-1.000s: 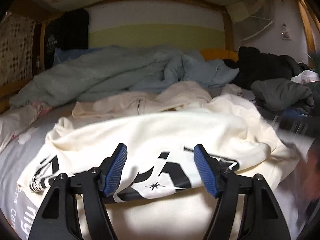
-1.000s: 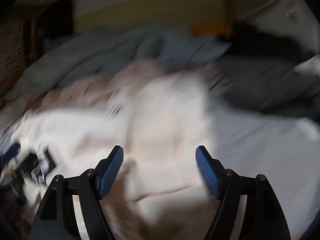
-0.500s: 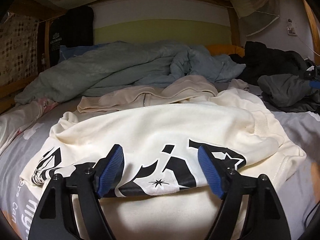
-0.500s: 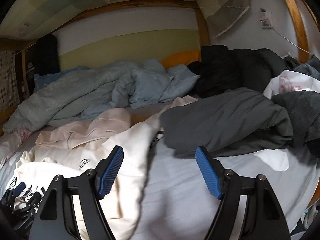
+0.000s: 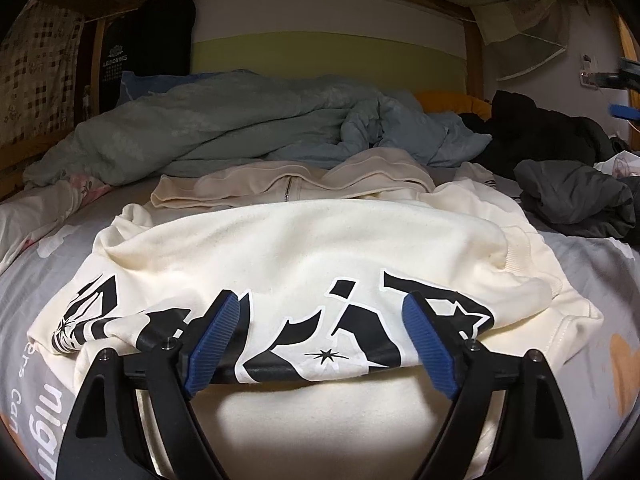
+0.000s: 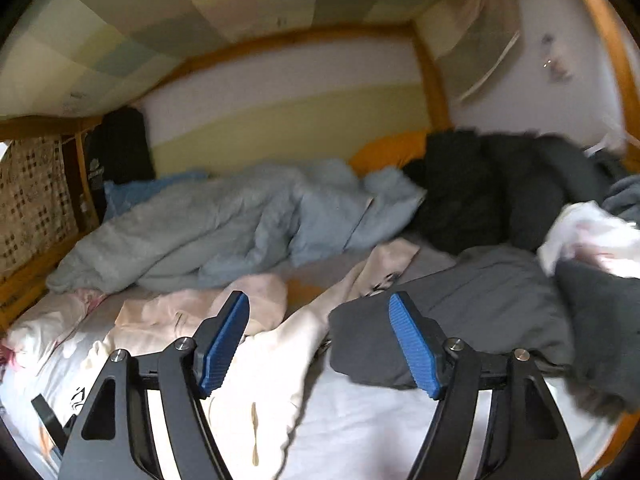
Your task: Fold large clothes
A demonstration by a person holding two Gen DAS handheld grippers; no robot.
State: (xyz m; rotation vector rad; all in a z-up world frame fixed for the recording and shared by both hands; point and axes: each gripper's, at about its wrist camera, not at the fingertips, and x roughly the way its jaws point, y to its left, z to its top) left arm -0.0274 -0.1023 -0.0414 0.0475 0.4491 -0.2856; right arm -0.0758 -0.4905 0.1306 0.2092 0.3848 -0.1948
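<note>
Opening left gripper (image 5: 322,340) over sweatshirt (image 5: 304,248)

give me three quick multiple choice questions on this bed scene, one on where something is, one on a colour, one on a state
1. Where does the beige zip garment lie relative to the cream sweatshirt, in the left wrist view?
A. Behind it, toward the headboard
B. Under the grey bundle
C. Hanging from the bed frame

2. What colour is the big lettering on the cream sweatshirt?
A. Red
B. Black
C. Green

3. How is the right gripper?
A. Shut on a sleeve
B. Shut on nothing
C. Open, holding nothing

Answers:
1. A: the beige zip garment lies just beyond the cream sweatshirt, before the blue duvet.
2. B: the lettering is black with a white outline.
3. C: the right gripper has its jaws apart above the bed, with the grey bundle and the sweatshirt lying beyond them, ungripped.
</note>
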